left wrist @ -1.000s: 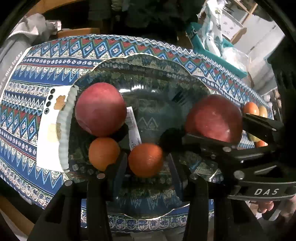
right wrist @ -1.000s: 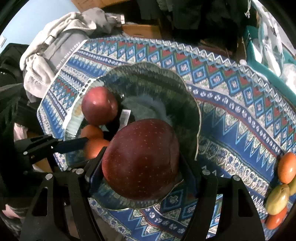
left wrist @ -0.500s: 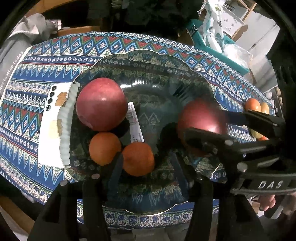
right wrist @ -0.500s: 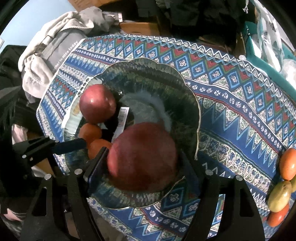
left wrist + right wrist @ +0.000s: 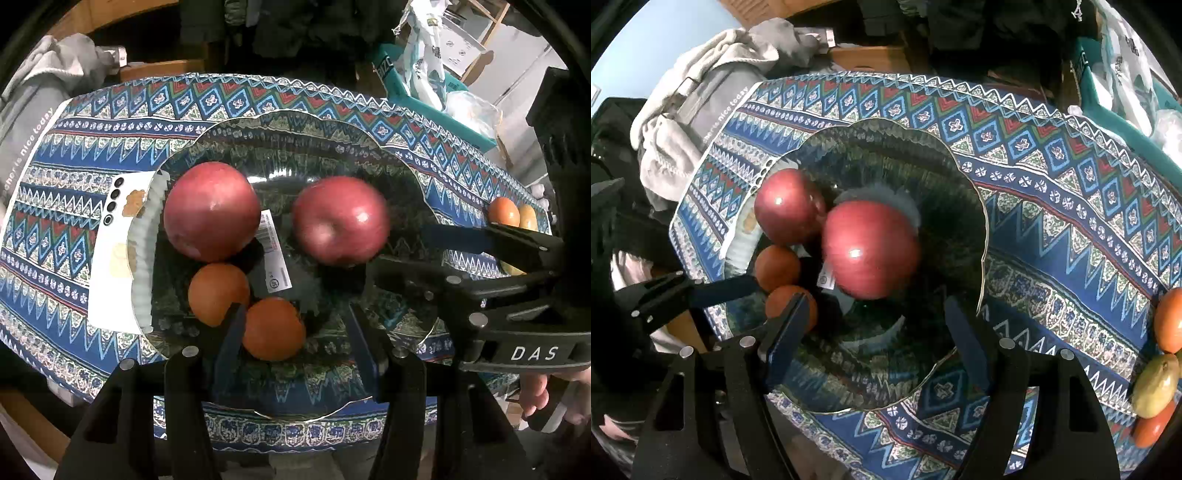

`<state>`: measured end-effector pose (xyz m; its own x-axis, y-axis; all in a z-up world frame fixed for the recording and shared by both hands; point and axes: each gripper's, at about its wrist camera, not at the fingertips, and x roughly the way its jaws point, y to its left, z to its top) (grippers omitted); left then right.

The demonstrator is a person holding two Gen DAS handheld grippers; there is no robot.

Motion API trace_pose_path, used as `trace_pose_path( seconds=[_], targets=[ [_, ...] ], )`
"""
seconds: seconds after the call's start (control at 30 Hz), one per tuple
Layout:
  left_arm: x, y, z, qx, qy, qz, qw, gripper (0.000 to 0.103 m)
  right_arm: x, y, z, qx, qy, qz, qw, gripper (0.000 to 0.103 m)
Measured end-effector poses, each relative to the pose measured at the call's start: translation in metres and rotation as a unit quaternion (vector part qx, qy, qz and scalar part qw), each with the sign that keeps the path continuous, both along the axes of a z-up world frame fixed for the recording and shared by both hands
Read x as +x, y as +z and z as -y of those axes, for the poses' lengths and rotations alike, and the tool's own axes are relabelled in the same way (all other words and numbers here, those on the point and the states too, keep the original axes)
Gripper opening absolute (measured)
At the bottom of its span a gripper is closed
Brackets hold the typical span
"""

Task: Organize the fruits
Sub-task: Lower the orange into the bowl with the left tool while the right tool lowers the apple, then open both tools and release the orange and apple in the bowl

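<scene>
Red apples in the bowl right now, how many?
2. Left apple sits by the glass bowl's left wall, above two oranges; right apple lies mid-bowl, just beyond the right gripper. None looks hidden.

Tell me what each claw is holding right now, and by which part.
Nothing. The right claw is empty, jaws closing, pads clear of the apple lying loose in the bowl. The left claw is open beside an orange, not gripping it.

Glass bowl (image 5: 295,136): clear, glossy, scalloped rim. Apples (image 5: 212,210): smooth, waxy shine with highlights. Oranges (image 5: 218,293): matt, finely dimpled. Tablecloth (image 5: 221,99) under it: woven patterned cloth, matt. My gripper fingers (image 5: 231,339): matt black plastic, blue pads, bright metal screws. Paper barcode label (image 5: 275,254) in the bowl.
</scene>
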<state>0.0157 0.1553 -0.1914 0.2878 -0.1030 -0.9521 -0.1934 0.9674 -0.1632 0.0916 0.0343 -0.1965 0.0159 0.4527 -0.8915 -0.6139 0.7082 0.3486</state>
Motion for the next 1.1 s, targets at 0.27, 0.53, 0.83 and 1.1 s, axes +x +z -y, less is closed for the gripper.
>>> trace_pose_path(
  seconds=[0.27,0.53,0.83,1.1],
  targets=[
    [0.0,0.008,0.004,0.007,-0.003,0.011,0.9999,0.061,-0.003,0.02,0.007,0.008,-0.005,0.021,1.0,0.077],
    [0.004,0.022,0.019,0.008,-0.017,0.025,0.9995,0.064,-0.007,0.052,0.029,0.0,-0.025,0.069,0.997,0.077],
    [0.004,0.049,0.039,0.031,-0.03,0.055,0.9975,0.072,-0.006,0.078,0.07,-0.011,-0.07,0.11,0.991,0.077],
    [0.004,0.071,0.064,0.041,-0.053,0.076,0.9949,0.076,-0.013,0.097,0.109,-0.033,-0.099,0.153,0.983,0.082]
  ],
)
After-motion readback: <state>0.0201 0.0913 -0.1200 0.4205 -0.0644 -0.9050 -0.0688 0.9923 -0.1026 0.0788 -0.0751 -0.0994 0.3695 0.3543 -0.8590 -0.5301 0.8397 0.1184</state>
